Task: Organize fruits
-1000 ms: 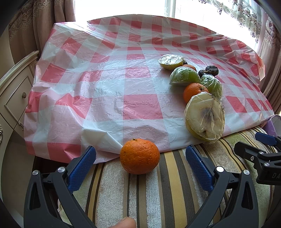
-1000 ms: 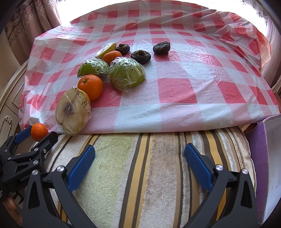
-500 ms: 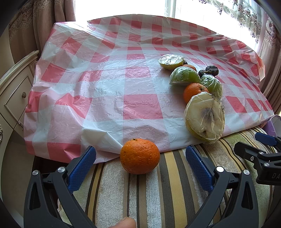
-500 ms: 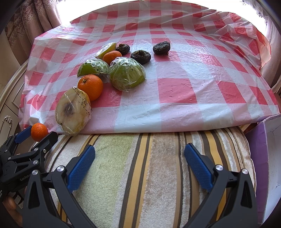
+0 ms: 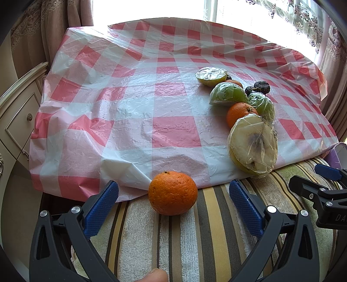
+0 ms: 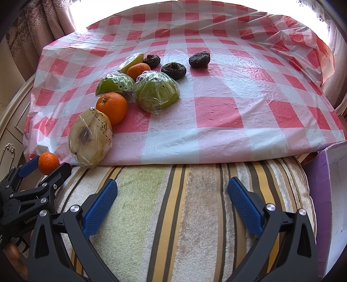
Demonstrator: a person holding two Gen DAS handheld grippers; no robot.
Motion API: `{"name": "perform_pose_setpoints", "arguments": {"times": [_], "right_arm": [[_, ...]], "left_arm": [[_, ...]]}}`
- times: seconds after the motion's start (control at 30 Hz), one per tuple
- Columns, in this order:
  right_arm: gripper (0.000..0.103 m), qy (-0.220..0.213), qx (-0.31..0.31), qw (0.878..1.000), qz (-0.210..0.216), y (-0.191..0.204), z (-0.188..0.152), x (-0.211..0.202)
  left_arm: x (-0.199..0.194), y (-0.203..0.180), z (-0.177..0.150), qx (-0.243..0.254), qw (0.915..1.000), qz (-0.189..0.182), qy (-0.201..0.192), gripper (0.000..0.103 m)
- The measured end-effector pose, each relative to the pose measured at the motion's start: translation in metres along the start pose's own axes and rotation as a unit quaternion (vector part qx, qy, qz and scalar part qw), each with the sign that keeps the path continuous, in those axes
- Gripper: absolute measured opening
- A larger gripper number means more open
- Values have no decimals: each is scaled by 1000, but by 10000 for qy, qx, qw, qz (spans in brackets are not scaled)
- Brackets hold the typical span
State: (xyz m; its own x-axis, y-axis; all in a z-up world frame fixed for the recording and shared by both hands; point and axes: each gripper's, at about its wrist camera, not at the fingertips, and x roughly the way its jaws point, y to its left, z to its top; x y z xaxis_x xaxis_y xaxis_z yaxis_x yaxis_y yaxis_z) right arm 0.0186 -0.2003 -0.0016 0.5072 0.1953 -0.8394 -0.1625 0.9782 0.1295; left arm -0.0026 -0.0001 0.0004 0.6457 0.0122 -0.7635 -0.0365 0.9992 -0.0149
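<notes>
On the striped towel (image 5: 177, 238) nearest the cameras, both tongs gaped empty, the left gripper (image 5: 173, 202) bracketing an orange (image 5: 172, 192) apparently next for closing on, the right gripper (image 6: 172, 200) idle, other fruit (image 6: 157, 92) clustered beyond on the checked cloth (image 5: 130, 104).

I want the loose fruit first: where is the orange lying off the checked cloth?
The orange sits on the striped towel at the checked cloth's near edge, between the open left gripper's fingers; in the right wrist view it is far left.

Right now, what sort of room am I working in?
Likely a home bedroom or sitting room: lace curtains at a bright window, a cream drawer cabinet, and a checked plastic cloth laid over striped towel padding.
</notes>
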Motion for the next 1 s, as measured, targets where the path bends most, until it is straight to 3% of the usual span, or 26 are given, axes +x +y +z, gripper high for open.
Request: {"name": "perform_pose_setpoints", "arguments": {"times": [0.73, 0.9, 1.0], "right_arm": [[102, -7, -1, 10000, 3, 0, 0, 0], [102, -9, -2, 10000, 3, 0, 0, 0], [102, -8, -2, 10000, 0, 1, 0, -1]], "left_arm": [[-2, 6, -1, -210, 9996, -178, -25, 98], [-2, 6, -2, -269, 9995, -191, -3, 75], [-3, 8, -3, -319, 9993, -167, -27, 69]]}}
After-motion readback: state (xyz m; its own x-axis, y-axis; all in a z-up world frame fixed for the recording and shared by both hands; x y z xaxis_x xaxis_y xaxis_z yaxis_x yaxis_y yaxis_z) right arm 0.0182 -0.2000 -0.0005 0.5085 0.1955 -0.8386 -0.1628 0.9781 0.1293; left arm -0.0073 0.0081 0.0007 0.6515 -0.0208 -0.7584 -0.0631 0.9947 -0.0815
